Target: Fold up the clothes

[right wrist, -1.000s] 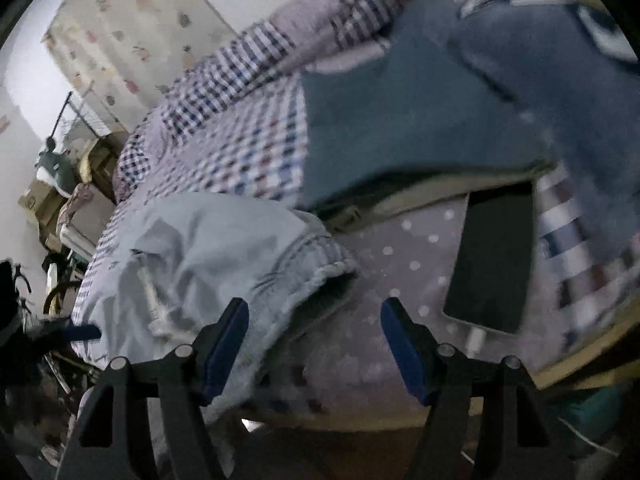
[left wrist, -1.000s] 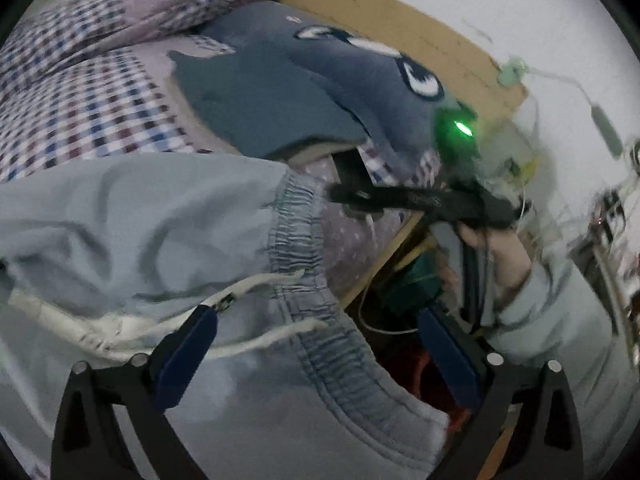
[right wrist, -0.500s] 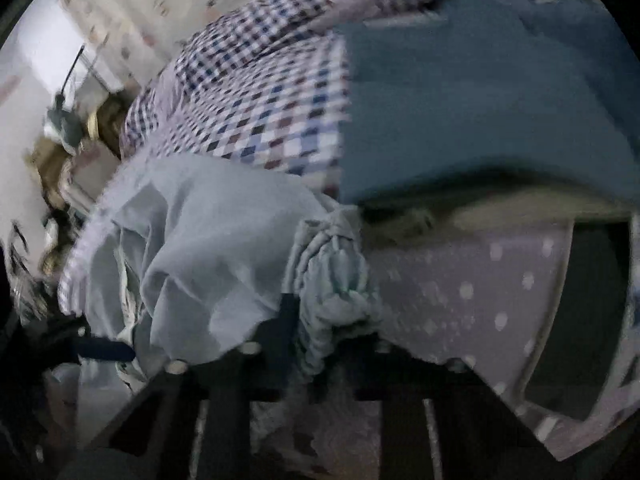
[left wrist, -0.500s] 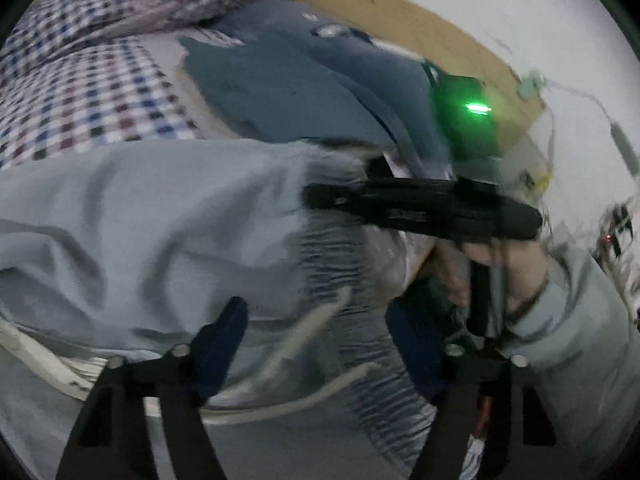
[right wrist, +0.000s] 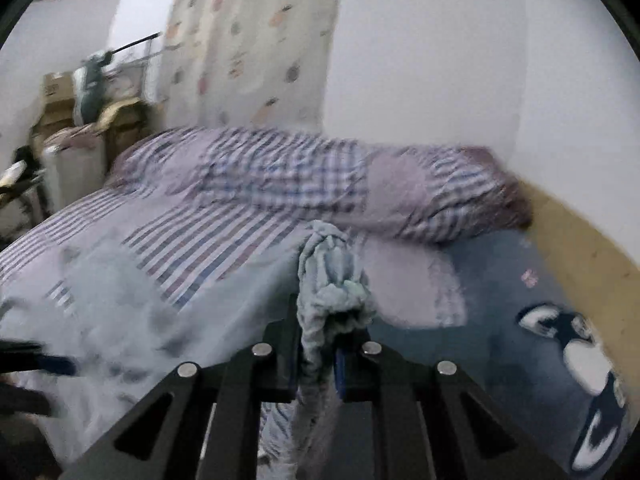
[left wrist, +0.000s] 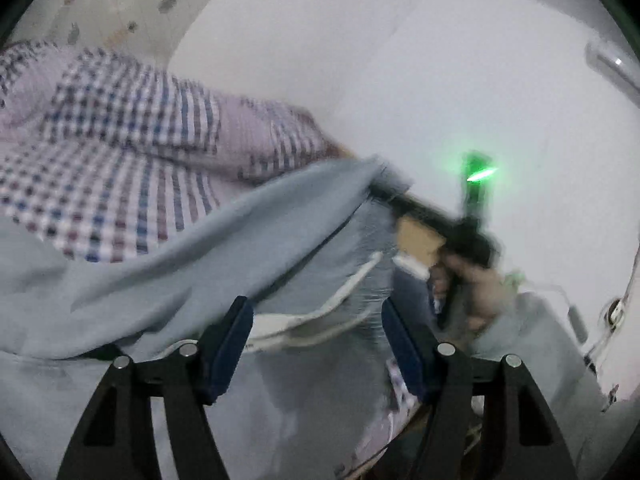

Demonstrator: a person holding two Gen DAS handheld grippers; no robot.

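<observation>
My right gripper (right wrist: 318, 354) is clamped on the trousers' (left wrist: 168, 276) waistband (right wrist: 334, 276), lifting it over the bed (right wrist: 224, 216); my left gripper (left wrist: 316, 344) hangs wide, empty. Next, I judge, left must catch the waistband's other end.

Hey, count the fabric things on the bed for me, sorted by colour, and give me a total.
Light blue: 1, the drawstring pants
Dark blue: 1, the printed garment
Purple plaid: 2, the bedsheet and the rolled quilt
Total: 4
</observation>
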